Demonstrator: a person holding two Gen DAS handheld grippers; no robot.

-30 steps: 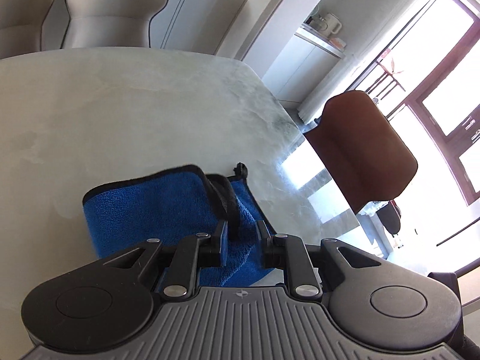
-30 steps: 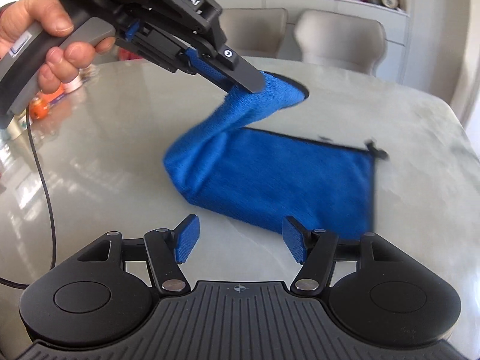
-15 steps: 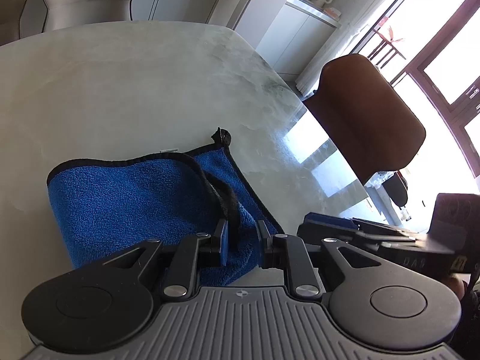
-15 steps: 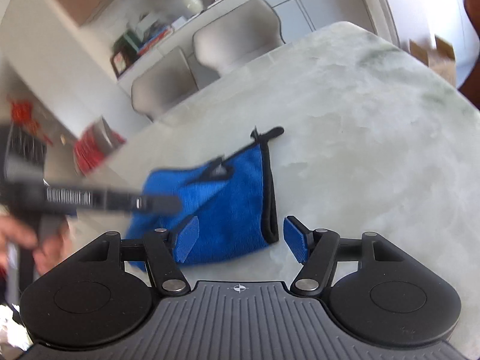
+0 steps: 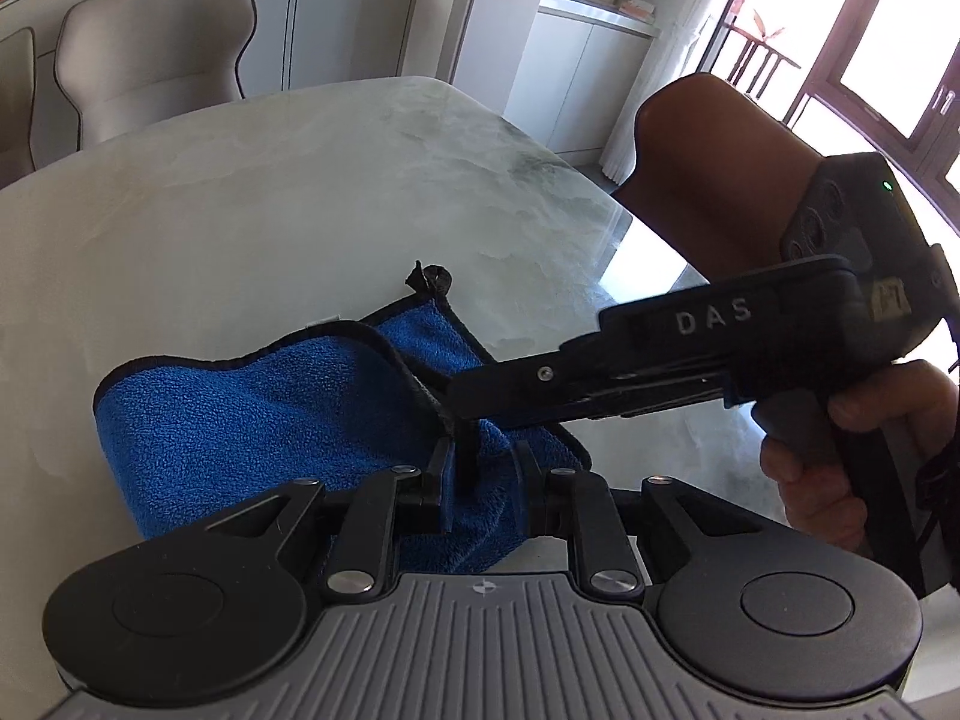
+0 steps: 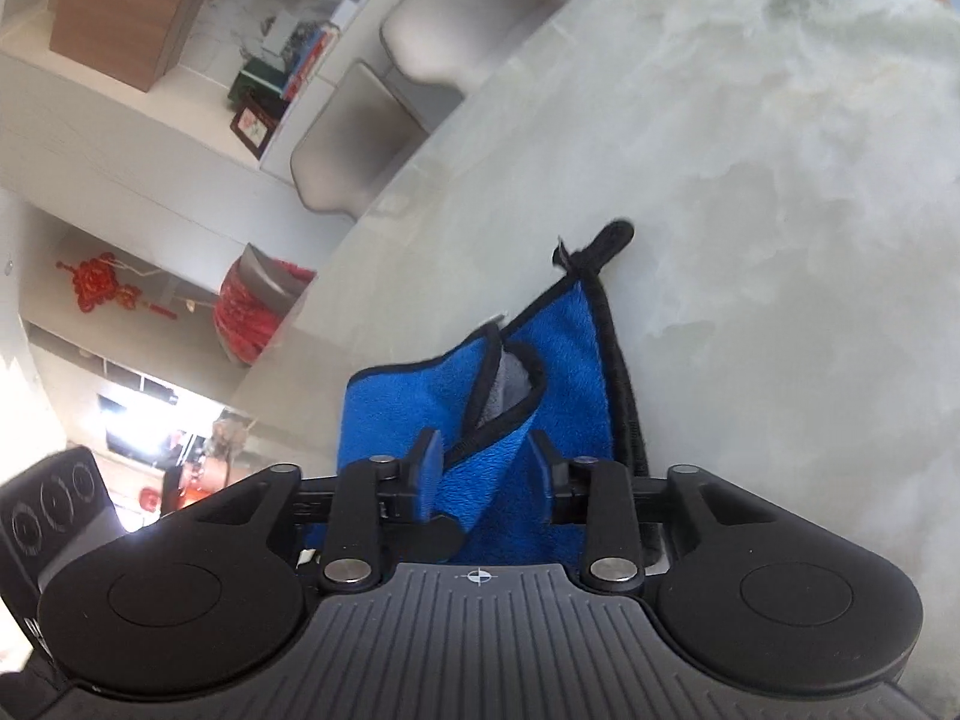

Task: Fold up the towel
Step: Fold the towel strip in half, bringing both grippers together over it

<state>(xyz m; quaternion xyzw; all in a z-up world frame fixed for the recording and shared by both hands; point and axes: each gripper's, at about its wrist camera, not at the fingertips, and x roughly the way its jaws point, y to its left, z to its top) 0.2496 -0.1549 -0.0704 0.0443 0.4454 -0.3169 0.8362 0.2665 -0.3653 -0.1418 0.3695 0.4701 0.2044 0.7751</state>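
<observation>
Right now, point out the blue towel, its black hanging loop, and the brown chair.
blue towel (image 5: 252, 414), left wrist view, on the flat top layer.
black hanging loop (image 6: 606, 243), right wrist view, on the loop at the far corner.
brown chair (image 5: 720, 174), left wrist view, on the backrest.

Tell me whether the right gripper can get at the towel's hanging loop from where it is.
Probably yes. The right gripper sits at the near end of the blue towel, jaws around a fold. The loop lies flat on the table at the far corner, nothing covering it; only towel lies between.
</observation>
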